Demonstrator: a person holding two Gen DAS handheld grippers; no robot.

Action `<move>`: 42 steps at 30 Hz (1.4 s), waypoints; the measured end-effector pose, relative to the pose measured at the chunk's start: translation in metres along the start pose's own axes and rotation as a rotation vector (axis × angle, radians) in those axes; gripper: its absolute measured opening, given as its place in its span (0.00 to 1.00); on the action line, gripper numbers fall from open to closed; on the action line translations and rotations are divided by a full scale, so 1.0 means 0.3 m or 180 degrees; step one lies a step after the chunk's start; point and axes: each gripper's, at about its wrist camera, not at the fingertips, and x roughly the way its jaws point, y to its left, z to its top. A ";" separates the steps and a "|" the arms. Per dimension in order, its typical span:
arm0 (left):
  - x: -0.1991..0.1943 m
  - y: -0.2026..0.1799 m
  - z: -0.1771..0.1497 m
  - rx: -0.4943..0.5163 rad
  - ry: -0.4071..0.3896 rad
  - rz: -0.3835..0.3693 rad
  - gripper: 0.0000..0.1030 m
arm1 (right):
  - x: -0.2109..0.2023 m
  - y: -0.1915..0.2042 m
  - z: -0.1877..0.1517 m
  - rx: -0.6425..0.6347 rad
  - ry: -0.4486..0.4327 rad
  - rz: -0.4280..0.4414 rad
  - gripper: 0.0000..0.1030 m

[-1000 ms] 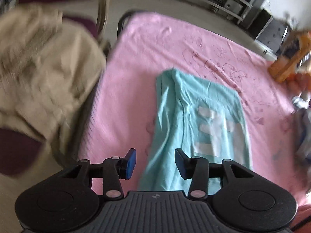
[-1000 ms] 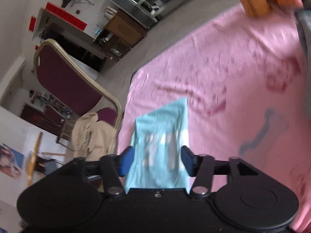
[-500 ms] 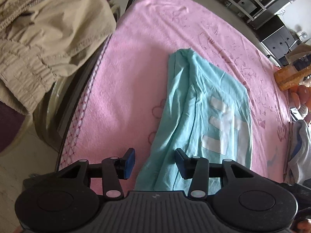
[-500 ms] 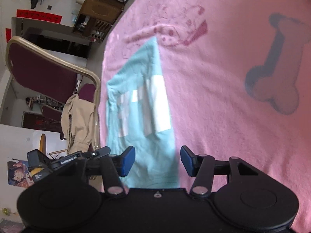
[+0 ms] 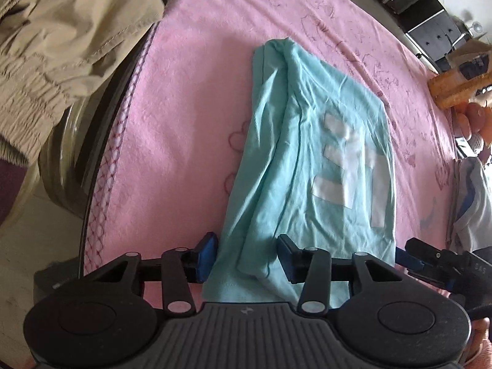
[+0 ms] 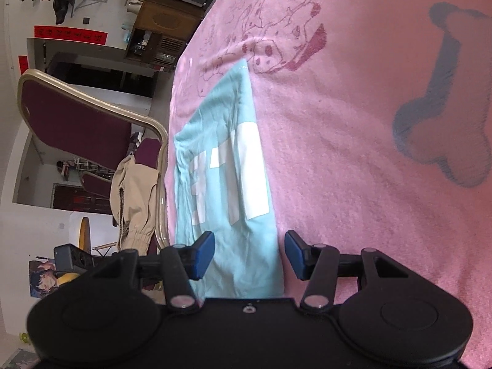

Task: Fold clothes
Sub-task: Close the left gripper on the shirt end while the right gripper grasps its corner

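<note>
While both grippers' jaws gape around its hem unclamped, the teal shirt (image 5: 307, 153) shows unreadable white lettering.

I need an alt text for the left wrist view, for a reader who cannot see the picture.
A light blue T-shirt with white blocks printed on it lies lengthwise on a pink blanket, and the left tongs stand open around its near edge without pinching it. A beige garment hangs at upper left, and part of the right tongs shows at lower right.
</note>
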 end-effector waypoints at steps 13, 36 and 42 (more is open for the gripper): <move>0.030 0.055 0.019 -0.0440 0.0043 -0.0343 0.32 | 0.028 -0.036 0.022 0.0238 -0.0046 0.0249 0.46; 0.063 -0.051 0.170 -0.0262 -0.0151 -0.0249 0.29 | 0.199 0.014 0.244 0.0370 -0.0414 0.0236 0.29; 0.069 -0.181 0.121 0.0276 -0.0322 0.0307 0.26 | 0.216 0.052 0.248 0.0226 -0.0415 0.0097 0.28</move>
